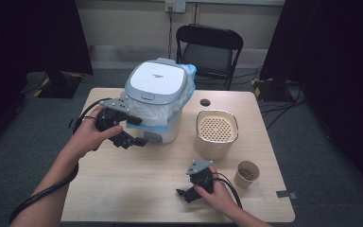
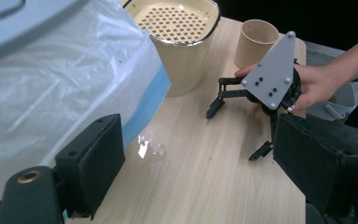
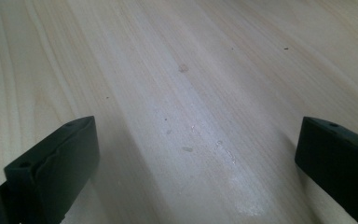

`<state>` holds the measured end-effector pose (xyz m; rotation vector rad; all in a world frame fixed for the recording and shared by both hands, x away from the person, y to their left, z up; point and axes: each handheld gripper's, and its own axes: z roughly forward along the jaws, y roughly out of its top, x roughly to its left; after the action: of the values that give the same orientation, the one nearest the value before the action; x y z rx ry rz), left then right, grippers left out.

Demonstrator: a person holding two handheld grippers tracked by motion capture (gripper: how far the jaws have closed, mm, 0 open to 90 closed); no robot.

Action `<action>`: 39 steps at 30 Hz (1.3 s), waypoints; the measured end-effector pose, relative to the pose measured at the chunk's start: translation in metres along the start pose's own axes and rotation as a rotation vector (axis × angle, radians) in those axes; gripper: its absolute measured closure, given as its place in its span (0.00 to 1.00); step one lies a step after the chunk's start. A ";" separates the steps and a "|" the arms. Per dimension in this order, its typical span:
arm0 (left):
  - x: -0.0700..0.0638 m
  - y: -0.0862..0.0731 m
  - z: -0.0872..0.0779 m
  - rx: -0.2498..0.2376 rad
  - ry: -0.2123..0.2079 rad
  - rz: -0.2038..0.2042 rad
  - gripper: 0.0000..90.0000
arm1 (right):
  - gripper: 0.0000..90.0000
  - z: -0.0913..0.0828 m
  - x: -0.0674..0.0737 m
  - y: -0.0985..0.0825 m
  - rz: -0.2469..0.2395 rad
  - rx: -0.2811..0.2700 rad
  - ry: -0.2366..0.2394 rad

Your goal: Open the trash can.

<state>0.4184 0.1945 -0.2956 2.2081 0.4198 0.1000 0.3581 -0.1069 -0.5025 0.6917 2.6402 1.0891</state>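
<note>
Left tongs: jaws apart, nothing between them. In the left gripper view I see bare desk through the gap. I hold them just in front of the white lidded appliance, which stands at the far left of the desk. A clear plastic bag with a blue edge hangs out from under its closed lid and down its front. In the left gripper view the bag lies just beside one jaw. I cannot tell whether that jaw touches it.

Right tongs: jaws apart, nothing between them. My right hand holds them low over the near edge of the desk, well apart from the appliance. The right gripper view shows plain wood grain with a pale scuffed patch between the jaws. In the left gripper view the right tongs point down at the desk with their grey three-cornered plate on top.

Other items:
- A beige bucket with a perforated insert stands to the right of the appliance, near it but not touching.
- A paper cup stands upright near the bucket, at the right of the desk, just beyond my right hand.
- A black folding chair stands behind the desk.
</note>
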 end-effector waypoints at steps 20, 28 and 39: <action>0.014 0.035 -0.003 0.006 0.010 0.025 0.18 | 0.00 0.000 0.000 0.000 -0.001 0.002 0.001; 0.022 0.045 -0.002 -0.001 0.020 0.030 0.18 | 0.00 0.000 0.000 0.000 -0.002 0.002 0.002; 0.037 0.056 0.002 -0.014 0.057 0.036 0.18 | 0.00 0.000 0.000 0.000 0.000 0.004 0.003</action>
<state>0.4678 0.1737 -0.2560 2.2040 0.4099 0.1850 0.3580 -0.1070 -0.5023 0.6914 2.6460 1.0860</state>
